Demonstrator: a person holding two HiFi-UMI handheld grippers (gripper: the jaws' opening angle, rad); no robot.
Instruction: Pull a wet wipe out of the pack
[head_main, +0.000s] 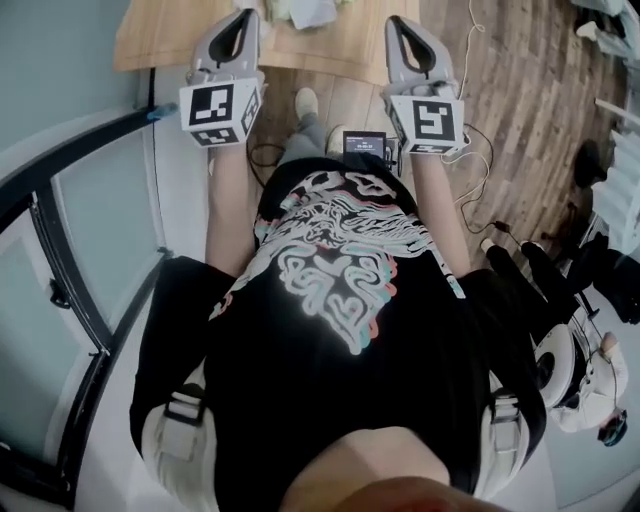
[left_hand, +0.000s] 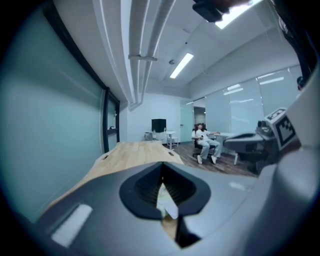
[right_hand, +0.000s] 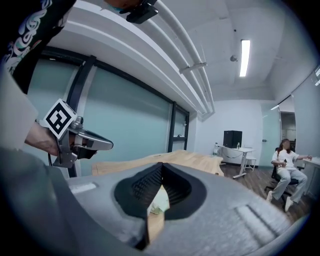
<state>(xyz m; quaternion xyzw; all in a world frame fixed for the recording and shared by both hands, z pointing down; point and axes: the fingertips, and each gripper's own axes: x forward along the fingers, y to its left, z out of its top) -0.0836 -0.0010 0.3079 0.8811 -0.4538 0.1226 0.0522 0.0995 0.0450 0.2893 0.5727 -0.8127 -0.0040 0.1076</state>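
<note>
Wooden table (head_main: 190, 40) with wipe pack (head_main: 310, 12) on top. Holds left gripper (head_main: 248, 14) and right gripper (head_main: 393, 22) near table's edge, both with jaws pressed together, holding nothing.

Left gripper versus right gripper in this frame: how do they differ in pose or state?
In the head view the left gripper leans rightward and the right gripper leftward, so their tips converge. The left gripper is next to the glass wall; the right gripper's body is over the wood floor. Shared: both have jaws together, hold nothing, and point at the table.
</note>
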